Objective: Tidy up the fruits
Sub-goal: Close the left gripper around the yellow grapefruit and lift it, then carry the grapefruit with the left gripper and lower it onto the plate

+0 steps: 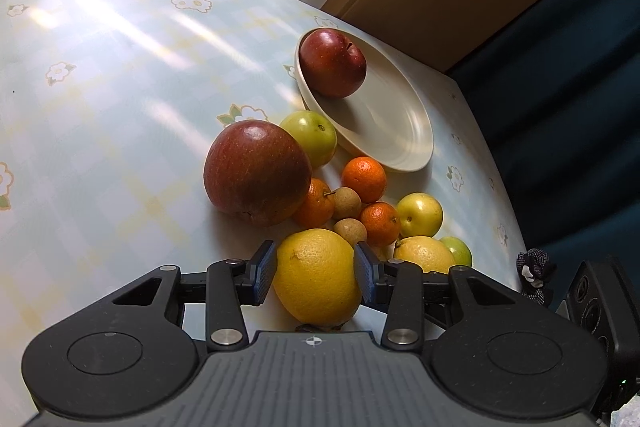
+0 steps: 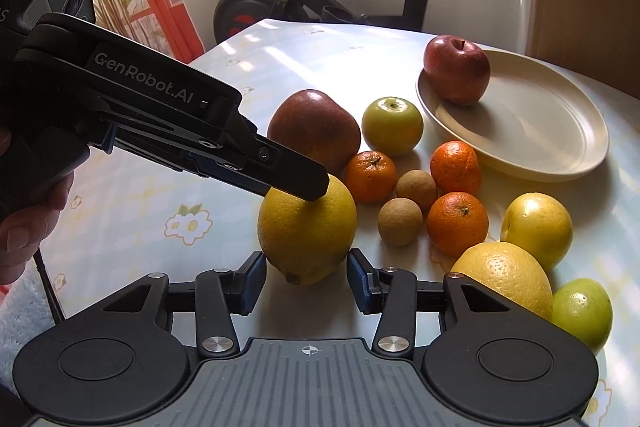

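Currently my left tongs (image 1: pixel 315 273) pinch the big yellow lemon (image 1: pixel 317 277) across its waist, a blue pad touching each flank. It still sits on the worktop (image 1: pixel 100 75), at the near end of the fruit cluster. From the right wrist view its long axis runs near to far, stub end toward me, and the left tongs come in over it from the left. My right tongs (image 2: pixel 307 281) stand slightly spread just near of the same lemon, pads not touching it, holding nothing. Skin looks pebbled, matte yellow, firm; I judge it will not slip. The cream plate (image 1: pixel 416 147) lies far and right of the lemon, one red apple (image 1: pixel 333 63) at its far rim. Oranges and small brown fruits lie between.
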Tool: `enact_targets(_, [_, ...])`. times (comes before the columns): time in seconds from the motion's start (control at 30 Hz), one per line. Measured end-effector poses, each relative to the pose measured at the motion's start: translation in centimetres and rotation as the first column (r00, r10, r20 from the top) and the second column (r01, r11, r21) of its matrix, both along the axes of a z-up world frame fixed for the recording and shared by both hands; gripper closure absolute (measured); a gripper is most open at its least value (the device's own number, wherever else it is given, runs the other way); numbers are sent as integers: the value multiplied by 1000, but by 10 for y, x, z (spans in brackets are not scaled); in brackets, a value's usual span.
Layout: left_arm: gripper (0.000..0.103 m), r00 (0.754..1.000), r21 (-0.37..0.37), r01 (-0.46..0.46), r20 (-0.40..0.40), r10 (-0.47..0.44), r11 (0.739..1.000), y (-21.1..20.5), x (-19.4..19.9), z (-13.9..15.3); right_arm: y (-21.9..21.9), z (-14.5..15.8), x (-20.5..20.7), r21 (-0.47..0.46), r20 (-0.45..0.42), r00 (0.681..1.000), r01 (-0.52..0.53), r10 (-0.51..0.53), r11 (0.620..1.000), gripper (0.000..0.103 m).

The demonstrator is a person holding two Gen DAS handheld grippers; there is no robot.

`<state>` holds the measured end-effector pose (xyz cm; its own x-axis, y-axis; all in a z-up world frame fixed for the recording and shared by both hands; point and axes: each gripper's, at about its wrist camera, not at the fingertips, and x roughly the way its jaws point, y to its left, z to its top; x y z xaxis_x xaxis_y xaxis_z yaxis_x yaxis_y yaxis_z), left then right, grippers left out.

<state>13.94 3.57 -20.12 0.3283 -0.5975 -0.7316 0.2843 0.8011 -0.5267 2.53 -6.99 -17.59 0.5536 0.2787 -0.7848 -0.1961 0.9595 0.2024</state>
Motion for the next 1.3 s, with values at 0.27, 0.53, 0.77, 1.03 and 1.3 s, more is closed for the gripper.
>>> enact_targets(0.27, [60, 1000, -15, -24, -9, 24, 1000, 4, -3, 1, 0, 5, -3, 13, 20, 1000, 1, -1, 1000, 61])
enact_targets(0.53, [60, 997, -27, -5, 80, 7, 1000, -6, -2, 34, -16, 38, 0, 9, 117, 993, 16, -17, 1000, 61])
enact_targets(0.77, [59, 985, -54, 34, 169, -24, 998, -30, 17, 74, -43, 73, 19, -20, 180, 983, 35, -31, 999, 61])
enact_targets(1.03, [59, 969, -51, 87, 237, -73, 995, -69, 53, 101, -84, 95, 55, -73, 229, 973, 56, -38, 996, 61])
enact_targets(1.3, [59, 964, -13, 118, 242, -111, 993, -103, 105, 103, -122, 81, 103, -95, 217, 976, 43, -21, 995, 61])
